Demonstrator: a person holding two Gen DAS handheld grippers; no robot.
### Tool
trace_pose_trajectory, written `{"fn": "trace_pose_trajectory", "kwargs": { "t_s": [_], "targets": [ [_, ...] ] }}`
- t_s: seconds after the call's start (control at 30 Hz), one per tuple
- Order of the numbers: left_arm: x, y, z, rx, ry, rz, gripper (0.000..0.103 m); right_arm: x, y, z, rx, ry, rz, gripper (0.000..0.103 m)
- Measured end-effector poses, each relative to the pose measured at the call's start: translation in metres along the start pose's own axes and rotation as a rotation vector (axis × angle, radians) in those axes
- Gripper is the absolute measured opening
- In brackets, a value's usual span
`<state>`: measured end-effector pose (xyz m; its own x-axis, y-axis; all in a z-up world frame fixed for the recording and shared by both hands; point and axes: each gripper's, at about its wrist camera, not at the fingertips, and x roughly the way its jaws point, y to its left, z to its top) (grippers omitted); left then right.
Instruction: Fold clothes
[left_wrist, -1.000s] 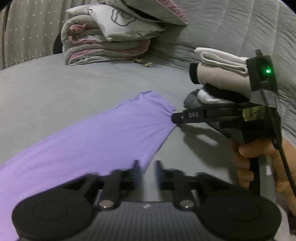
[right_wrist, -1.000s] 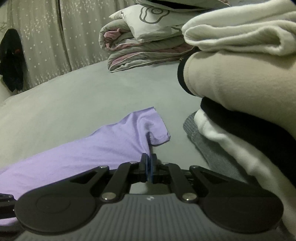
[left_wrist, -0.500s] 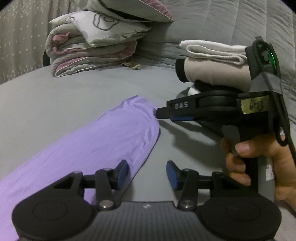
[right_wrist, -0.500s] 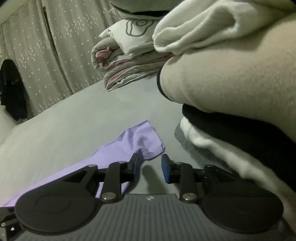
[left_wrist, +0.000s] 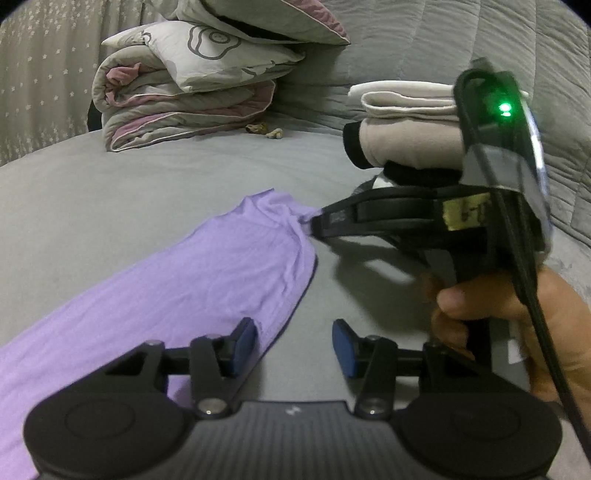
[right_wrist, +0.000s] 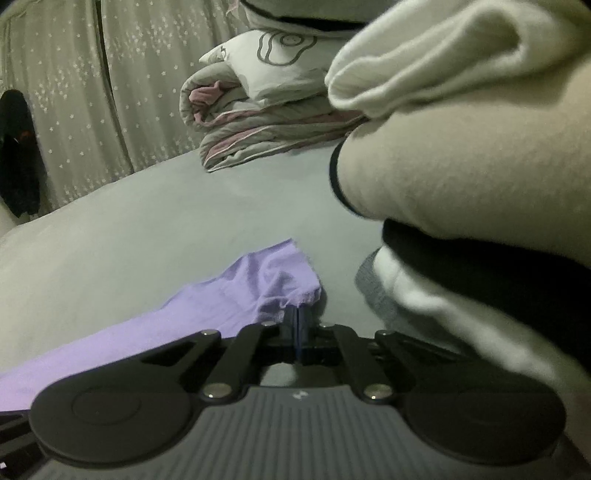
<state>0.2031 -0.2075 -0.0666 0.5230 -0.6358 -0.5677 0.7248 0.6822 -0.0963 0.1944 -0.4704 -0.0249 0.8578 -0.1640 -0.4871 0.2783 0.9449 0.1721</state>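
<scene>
Right tool (right_wrist: 298, 317) pinches the purple shirt (left_wrist: 207, 273) corner near the folded stack (right_wrist: 461, 192); left tool (left_wrist: 293, 349) gapes wide, empty.

Purple garment (left_wrist: 207, 273) running off the frame at 8 o'clock in the left wrist view, folded clothes stack (left_wrist: 406, 125) half hidden behind the right hand-held gripper (left_wrist: 314, 223), same stack (right_wrist: 461, 177) blurred and cut off at 3 o'clock in the right wrist view, small objects (left_wrist: 264, 130) by the bedding too small to tell.

Dim, grainy indoor light, soft shadows on the bed (left_wrist: 155, 192), fisheye-bent dark corners, and blurred near clothes.
</scene>
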Motion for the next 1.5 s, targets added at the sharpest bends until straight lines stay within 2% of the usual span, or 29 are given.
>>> {"fn": "trace_pose_trajectory", "kwargs": {
  "t_s": [0.03,0.1,0.2,0.33,0.53,0.6,0.63,0.8,1.1,1.33,1.5],
  "targets": [
    [0.0,0.0,0.001,-0.007,-0.002,-0.004,0.029,-0.005,0.001,0.001,-0.026,-0.031,-0.047,0.0],
    [0.002,0.0,0.002,-0.013,0.002,-0.015,0.029,-0.014,0.004,0.002,-0.079,-0.078,-0.122,0.0],
    [0.004,0.0,0.002,-0.014,0.007,-0.025,0.03,-0.007,0.006,-0.002,-0.128,-0.031,-0.149,0.0],
    [-0.002,-0.001,0.002,-0.025,0.004,-0.027,0.04,-0.004,0.003,-0.002,-0.128,0.005,-0.131,0.002],
    [-0.028,0.004,0.003,-0.015,-0.015,0.004,0.054,-0.01,0.004,-0.003,-0.135,0.003,-0.104,0.02],
    [-0.041,0.012,0.001,-0.019,-0.02,0.034,0.055,-0.013,0.009,-0.005,-0.153,-0.002,-0.084,0.039],
    [-0.047,0.016,0.0,-0.024,-0.022,0.049,0.056,-0.015,0.013,-0.005,-0.162,-0.005,-0.073,0.042],
    [-0.079,0.051,-0.009,-0.071,-0.008,0.158,0.057,-0.021,0.028,-0.008,-0.205,-0.018,-0.047,0.043],
    [-0.141,0.118,-0.036,-0.142,0.019,0.33,0.058,-0.022,0.066,-0.011,-0.248,0.041,0.111,0.045],
    [-0.189,0.169,-0.062,-0.161,0.057,0.51,0.058,-0.033,0.129,-0.013,-0.336,0.085,0.312,0.045],
    [-0.226,0.207,-0.086,-0.213,0.07,0.642,0.058,-0.042,0.182,-0.018,-0.413,0.128,0.502,0.045]
  ]
}}
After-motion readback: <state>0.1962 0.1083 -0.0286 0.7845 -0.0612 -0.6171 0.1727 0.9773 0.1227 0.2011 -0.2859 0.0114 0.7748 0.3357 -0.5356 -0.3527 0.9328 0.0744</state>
